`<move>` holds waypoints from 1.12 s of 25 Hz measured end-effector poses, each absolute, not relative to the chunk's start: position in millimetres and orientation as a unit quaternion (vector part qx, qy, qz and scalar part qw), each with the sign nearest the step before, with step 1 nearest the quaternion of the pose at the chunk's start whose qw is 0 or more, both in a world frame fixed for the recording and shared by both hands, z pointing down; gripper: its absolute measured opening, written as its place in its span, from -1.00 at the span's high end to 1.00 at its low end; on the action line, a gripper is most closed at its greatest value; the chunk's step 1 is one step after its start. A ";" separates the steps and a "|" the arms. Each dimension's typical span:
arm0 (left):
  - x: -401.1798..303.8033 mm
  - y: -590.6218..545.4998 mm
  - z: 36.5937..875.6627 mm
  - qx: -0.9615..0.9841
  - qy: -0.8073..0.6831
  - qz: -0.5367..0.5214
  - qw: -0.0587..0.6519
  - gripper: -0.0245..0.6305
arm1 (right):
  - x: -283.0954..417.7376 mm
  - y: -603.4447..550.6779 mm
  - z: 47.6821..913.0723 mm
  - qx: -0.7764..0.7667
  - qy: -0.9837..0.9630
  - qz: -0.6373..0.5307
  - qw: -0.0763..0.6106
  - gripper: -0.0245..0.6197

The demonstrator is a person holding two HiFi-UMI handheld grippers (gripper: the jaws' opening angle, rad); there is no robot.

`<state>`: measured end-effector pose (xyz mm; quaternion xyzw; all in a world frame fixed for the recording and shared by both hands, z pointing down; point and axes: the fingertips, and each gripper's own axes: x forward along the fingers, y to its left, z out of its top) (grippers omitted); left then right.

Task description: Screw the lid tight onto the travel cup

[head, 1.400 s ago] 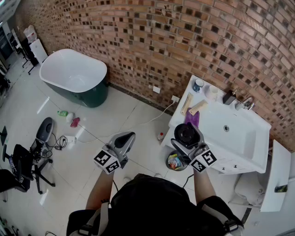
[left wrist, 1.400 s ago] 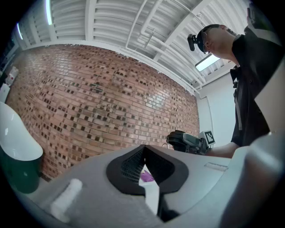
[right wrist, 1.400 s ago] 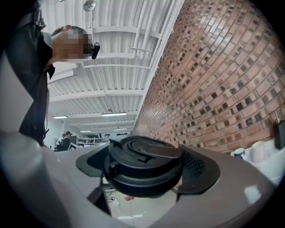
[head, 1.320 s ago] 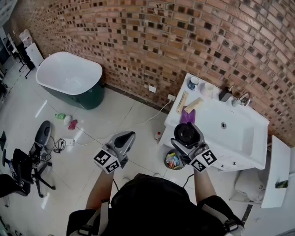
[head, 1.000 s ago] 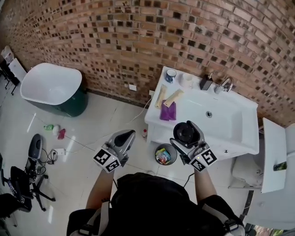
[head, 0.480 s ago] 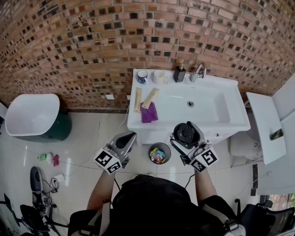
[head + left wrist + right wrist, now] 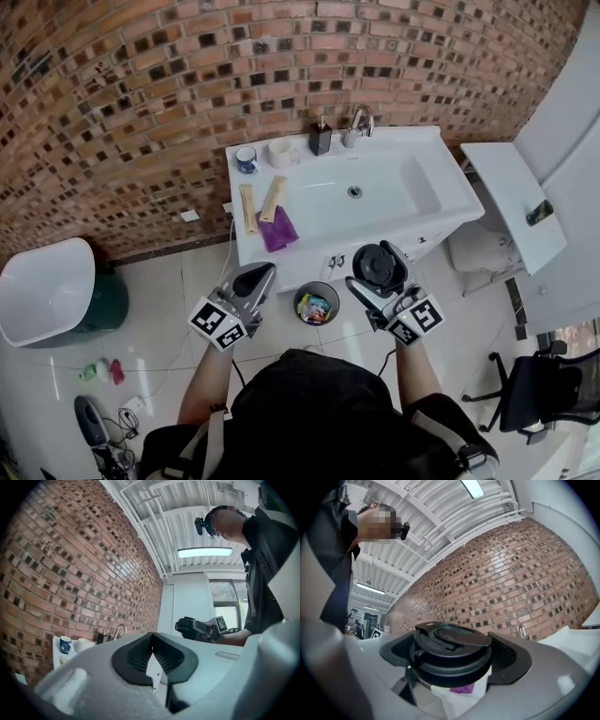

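My right hand-held gripper (image 7: pixel 380 269) squeezes the black lid (image 7: pixel 375 262) in the air near the sink (image 7: pixel 394 202). My left hand-held gripper (image 7: pixel 257 277) is pinched shut, empty. The floor bin (image 7: pixel 300 296) holds bright rubbish (image 7: pixel 317 309)

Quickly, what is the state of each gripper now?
Left gripper: closed, holding nothing.
Right gripper: closed on the black lid.
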<state>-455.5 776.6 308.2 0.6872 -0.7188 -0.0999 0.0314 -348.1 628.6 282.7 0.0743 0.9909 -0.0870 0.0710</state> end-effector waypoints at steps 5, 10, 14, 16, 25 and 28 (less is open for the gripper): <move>-447.2 762.3 312.0 0.723 -0.680 -0.112 0.040 0.92 | -318.9 629.1 273.7 0.019 0.993 -0.087 0.081 -0.55; -430.2 749.1 313.0 0.760 -0.638 -0.113 0.044 0.92 | -287.8 629.6 276.0 -0.042 0.994 -0.071 0.070 -0.55; -413.9 742.4 312.2 0.789 -0.603 -0.111 0.045 0.92 | -261.3 638.4 277.1 -0.090 0.992 -0.059 0.061 -0.55; -406.7 740.5 313.3 0.800 -0.587 -0.112 0.049 0.92 | -249.1 644.2 277.6 -0.109 0.990 -0.060 0.059 -0.55; -353.0 718.7 321.9 0.843 -0.527 -0.092 0.059 0.92 | -190.1 653.3 288.9 -0.174 0.980 -0.073 0.059 -0.55; -332.6 700.0 319.7 0.855 -0.509 -0.084 0.058 0.92 | -167.5 642.8 286.7 -0.193 0.977 -0.066 0.069 -0.55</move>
